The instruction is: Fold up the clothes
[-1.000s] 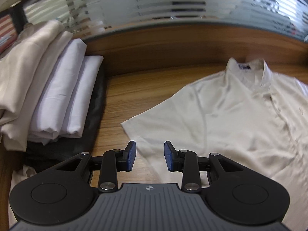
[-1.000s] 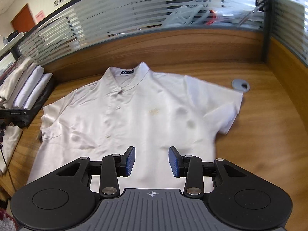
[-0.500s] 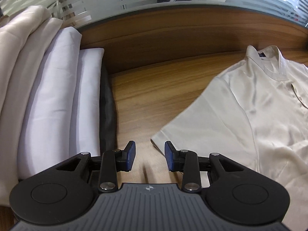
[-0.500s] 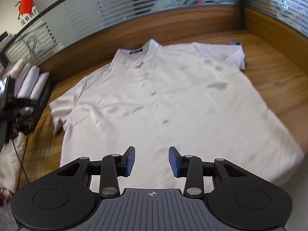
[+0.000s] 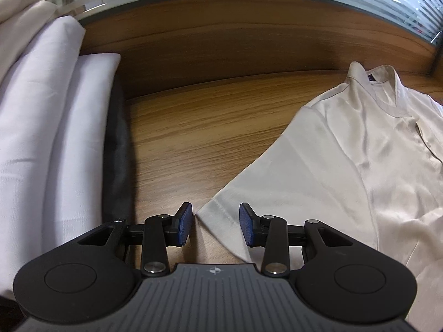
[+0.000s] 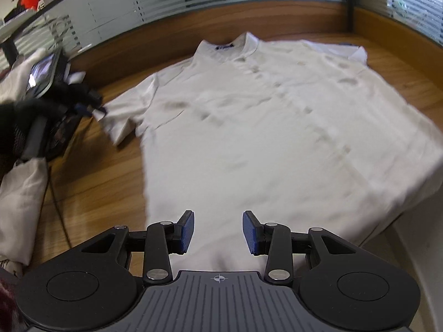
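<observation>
A cream short-sleeved shirt lies flat, front up, on the wooden desk, collar toward the far wall. In the left wrist view the shirt fills the right side. My left gripper is open with the corner of the shirt's left sleeve hem lying between its pads. In the right wrist view the left gripper shows blurred at that sleeve. My right gripper is open above the shirt's bottom hem, holding nothing.
A stack of folded white and cream clothes on a dark tray stands at the left of the desk. A wooden partition with frosted striped glass runs along the back. More cloth and a cable hang at the left edge.
My left gripper has moved right and forward, so the sleeve corner now lies between its pads. My right gripper has drawn back toward the shirt's bottom hem. Both stay open.
</observation>
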A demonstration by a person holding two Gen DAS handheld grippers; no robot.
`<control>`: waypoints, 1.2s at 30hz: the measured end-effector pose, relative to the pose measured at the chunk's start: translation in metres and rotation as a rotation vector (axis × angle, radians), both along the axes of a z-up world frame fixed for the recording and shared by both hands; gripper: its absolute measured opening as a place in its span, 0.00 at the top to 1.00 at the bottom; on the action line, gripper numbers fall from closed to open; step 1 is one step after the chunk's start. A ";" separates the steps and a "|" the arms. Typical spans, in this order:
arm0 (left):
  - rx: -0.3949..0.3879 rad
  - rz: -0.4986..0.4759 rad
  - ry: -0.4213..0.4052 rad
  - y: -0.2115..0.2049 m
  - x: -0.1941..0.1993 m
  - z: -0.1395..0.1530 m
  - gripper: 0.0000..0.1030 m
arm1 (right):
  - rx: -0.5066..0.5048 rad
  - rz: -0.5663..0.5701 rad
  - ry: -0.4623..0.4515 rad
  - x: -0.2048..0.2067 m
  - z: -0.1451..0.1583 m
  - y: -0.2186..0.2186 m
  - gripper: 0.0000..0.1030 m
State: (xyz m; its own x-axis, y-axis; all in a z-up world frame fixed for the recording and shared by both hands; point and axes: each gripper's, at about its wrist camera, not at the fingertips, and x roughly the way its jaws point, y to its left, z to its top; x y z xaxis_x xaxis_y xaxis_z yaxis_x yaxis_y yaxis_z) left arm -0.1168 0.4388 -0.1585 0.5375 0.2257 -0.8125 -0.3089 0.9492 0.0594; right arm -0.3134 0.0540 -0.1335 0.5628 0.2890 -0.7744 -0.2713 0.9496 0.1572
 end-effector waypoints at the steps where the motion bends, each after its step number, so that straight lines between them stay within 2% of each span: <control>1: -0.004 -0.006 -0.004 -0.001 0.000 -0.001 0.59 | -0.014 0.005 0.000 -0.006 -0.004 0.010 0.60; 8: 0.001 -0.033 -0.034 -0.002 -0.002 -0.005 0.58 | -0.087 0.054 0.004 -0.036 -0.022 0.059 0.60; 15: -0.008 -0.045 -0.053 0.004 -0.007 -0.008 0.57 | -0.156 0.043 0.001 -0.041 -0.033 0.071 0.61; 18: -0.011 -0.062 -0.052 0.003 -0.007 -0.008 0.63 | -0.167 0.040 -0.004 -0.042 -0.035 0.071 0.61; 19: -0.016 -0.070 -0.050 0.002 -0.006 -0.008 0.72 | -0.165 0.039 -0.006 -0.042 -0.035 0.071 0.61; 20: -0.017 -0.075 -0.048 0.001 -0.006 -0.008 0.83 | -0.167 0.041 -0.010 -0.043 -0.035 0.071 0.62; 22: -0.012 -0.075 -0.052 -0.002 -0.005 -0.005 0.97 | -0.179 0.039 -0.012 -0.042 -0.035 0.070 0.71; 23: -0.020 -0.076 -0.063 -0.003 -0.004 -0.002 0.97 | -0.183 0.036 -0.012 -0.042 -0.034 0.069 0.87; 24: -0.029 -0.078 -0.074 -0.004 -0.004 0.001 0.97 | -0.188 0.031 -0.008 -0.041 -0.034 0.068 0.94; 30: -0.056 -0.103 -0.149 -0.018 0.002 0.030 0.97 | -0.162 -0.013 -0.020 -0.035 -0.018 0.050 0.96; 36: -0.067 -0.145 -0.238 -0.057 0.013 0.076 0.97 | -0.154 -0.048 -0.031 -0.022 0.000 0.027 0.96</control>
State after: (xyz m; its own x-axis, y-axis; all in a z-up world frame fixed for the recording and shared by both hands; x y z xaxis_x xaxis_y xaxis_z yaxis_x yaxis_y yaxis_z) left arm -0.1041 0.3818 -0.0830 0.7374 0.0824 -0.6704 -0.1674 0.9839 -0.0632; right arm -0.3356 0.0811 -0.1332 0.5972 0.1407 -0.7897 -0.2277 0.9737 0.0013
